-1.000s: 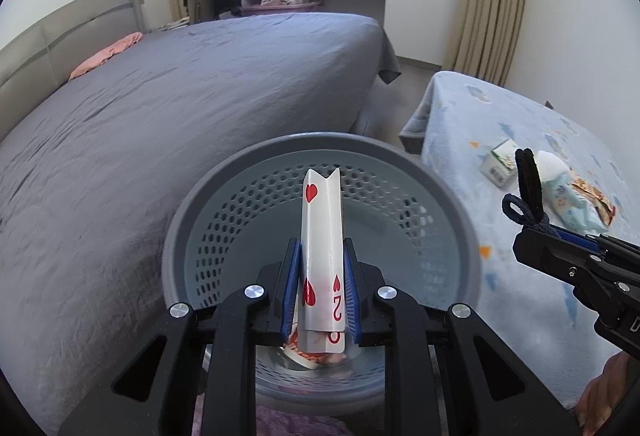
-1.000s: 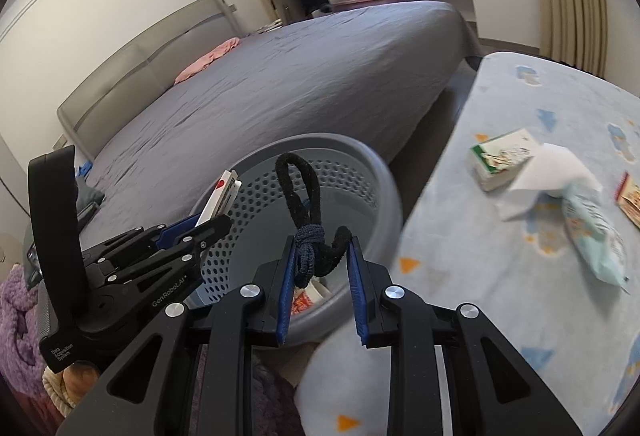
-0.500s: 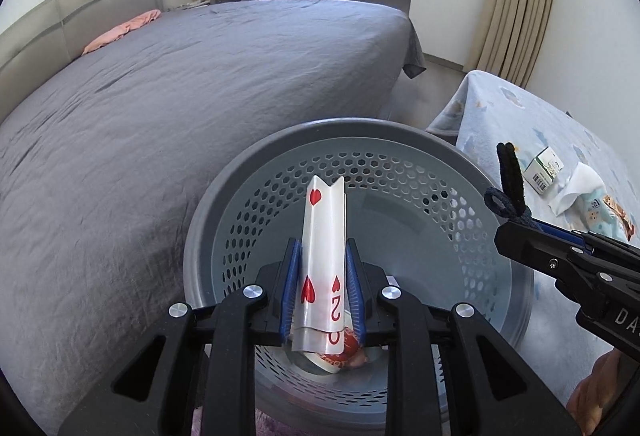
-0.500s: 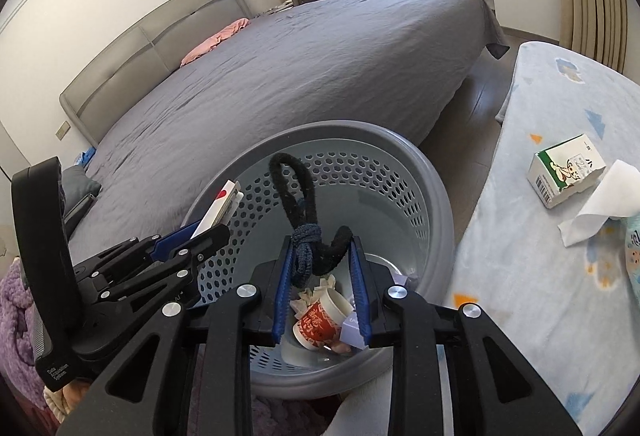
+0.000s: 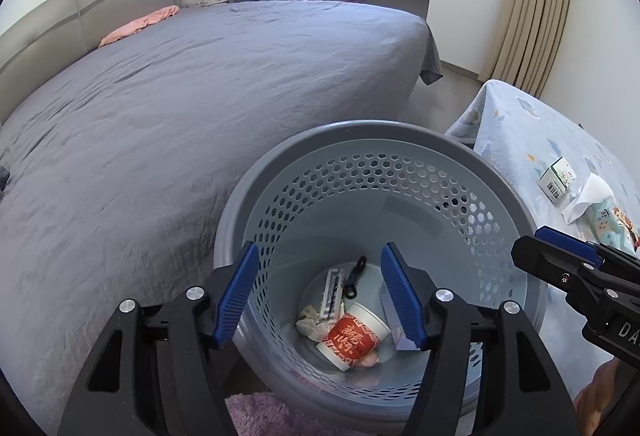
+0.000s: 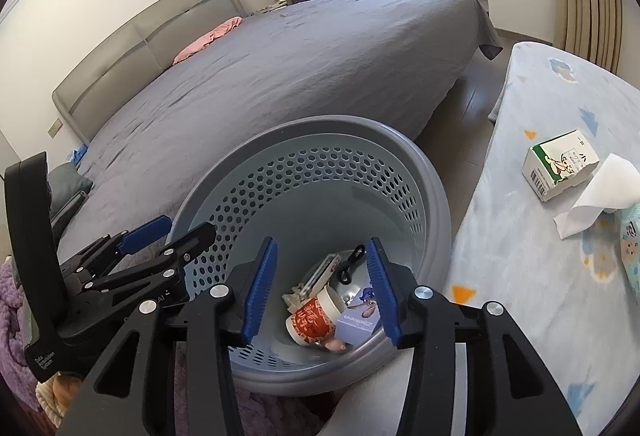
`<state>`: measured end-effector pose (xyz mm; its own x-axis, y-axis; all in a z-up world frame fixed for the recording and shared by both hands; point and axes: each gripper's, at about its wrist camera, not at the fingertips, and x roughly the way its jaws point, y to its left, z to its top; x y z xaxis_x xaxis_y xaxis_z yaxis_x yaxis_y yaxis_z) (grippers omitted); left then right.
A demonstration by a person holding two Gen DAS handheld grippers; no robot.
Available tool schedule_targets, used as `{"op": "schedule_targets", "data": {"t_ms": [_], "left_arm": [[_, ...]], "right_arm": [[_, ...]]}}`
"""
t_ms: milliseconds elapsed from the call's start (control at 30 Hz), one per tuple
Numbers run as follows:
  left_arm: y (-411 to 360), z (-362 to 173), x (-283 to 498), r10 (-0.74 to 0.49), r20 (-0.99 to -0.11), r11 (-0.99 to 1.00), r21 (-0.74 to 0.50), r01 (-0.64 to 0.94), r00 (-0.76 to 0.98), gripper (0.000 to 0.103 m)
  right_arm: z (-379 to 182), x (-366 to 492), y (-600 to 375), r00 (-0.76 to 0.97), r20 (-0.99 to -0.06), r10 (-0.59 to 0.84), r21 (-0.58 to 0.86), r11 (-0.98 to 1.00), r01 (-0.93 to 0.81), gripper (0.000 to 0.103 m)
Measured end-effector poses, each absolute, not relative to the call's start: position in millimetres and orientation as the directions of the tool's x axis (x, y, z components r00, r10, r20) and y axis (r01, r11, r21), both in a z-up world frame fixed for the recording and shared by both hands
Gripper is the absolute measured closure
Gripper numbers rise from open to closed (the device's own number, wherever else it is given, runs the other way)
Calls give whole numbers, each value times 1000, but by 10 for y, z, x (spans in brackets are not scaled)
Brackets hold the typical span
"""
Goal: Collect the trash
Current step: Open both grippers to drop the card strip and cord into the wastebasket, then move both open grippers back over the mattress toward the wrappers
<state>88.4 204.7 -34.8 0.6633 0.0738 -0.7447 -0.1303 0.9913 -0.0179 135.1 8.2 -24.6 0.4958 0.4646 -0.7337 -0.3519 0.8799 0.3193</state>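
while opening, both tools (image 5: 320, 296) (image 6: 322, 290) angled over basket (image 5: 360, 140)

Both grippers tilt steeply downward, side by side. The left gripper (image 5: 316, 292) is opening, nothing between its jaws; the right gripper (image 6: 322, 290) likewise, narrower.

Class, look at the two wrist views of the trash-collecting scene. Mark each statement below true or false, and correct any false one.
1. The grey perforated basket stands between the bed and the patterned table. True.
2. The left gripper clamps a playing card. False: its jaws are opening with nothing between them; the cards lie in the basket.
3. A red and white cup lies on its side in the basket. True.
4. The small carton is in the basket. False: it lies on the table beside a white tissue.
5. The black cord hangs from the right gripper. False: it lies in the basket.
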Motion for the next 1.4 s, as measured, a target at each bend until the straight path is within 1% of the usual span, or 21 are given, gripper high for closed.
{"op": "schedule_targets", "data": {"t_ms": [67,167,267,567,667,800,1067,1400], "left_arm": [[2051,-341,863,79,-743,991,-15,-135,665,39],[2058,-333,837,83,-742,990,-16,-142,665,34],[2069,-320,799,88,-739,989,-15,-146,668,33],[2064,-289,730,92,-740,988,-14,-152,666,25],[2054,-267,688,95,-738,988,-13,-154,668,24],[2035,-245,643,102,-734,987,-10,-160,671,16],[1915,-176,528,96,-726,989,-8,-147,681,15],[1645,-95,441,60,-721,995,-10,-98,690,12]], "right_arm": [[-242,1323,75,498,-733,464,319,881,-351,56],[-229,1318,73,503,-732,460,313,883,-350,54],[-215,1287,71,507,-732,456,309,884,-350,53],[-160,1184,33,522,-727,447,299,890,-345,49],[-143,1142,12,526,-725,444,297,891,-343,48],[-119,1076,-34,535,-722,440,294,894,-338,46],[-78,950,-176,550,-719,425,290,903,-317,45],[-23,783,-574,590,-710,384,285,923,-259,40]]}}
